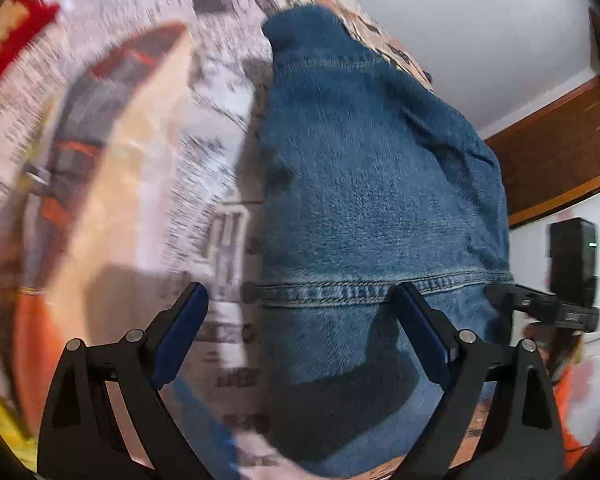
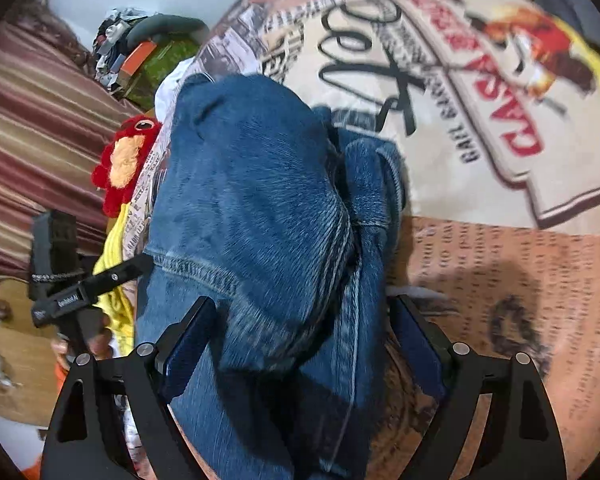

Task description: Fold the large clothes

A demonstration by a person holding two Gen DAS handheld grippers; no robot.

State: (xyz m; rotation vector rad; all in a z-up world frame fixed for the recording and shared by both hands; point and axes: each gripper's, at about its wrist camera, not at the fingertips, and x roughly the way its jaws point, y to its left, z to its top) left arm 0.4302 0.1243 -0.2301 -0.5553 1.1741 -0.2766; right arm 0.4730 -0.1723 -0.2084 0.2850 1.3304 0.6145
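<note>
Your left gripper (image 1: 300, 300) has its fingers (image 1: 182, 332) spread wide and holds nothing; the denim only lies beneath them. In the left wrist view the blue jeans (image 1: 372, 184) fill the middle and run up toward 12 o'clock, with a stitched seam crossing just beyond the fingertips. They lie on a bed cover printed like newspaper (image 1: 148, 128), which spreads out toward 9 o'clock.

Your right gripper (image 2: 300, 312) also stands wide open. A bunched fold of the jeans (image 2: 252, 208) sits between its fingers (image 2: 188, 344), but the pads do not press on it. The printed cover (image 2: 480, 100) stretches from 1 to 4 o'clock. At 9 o'clock a red plush toy (image 2: 124, 160) lies beside the denim, and your other gripper's black body (image 2: 76, 292) shows at 8 o'clock.
</note>
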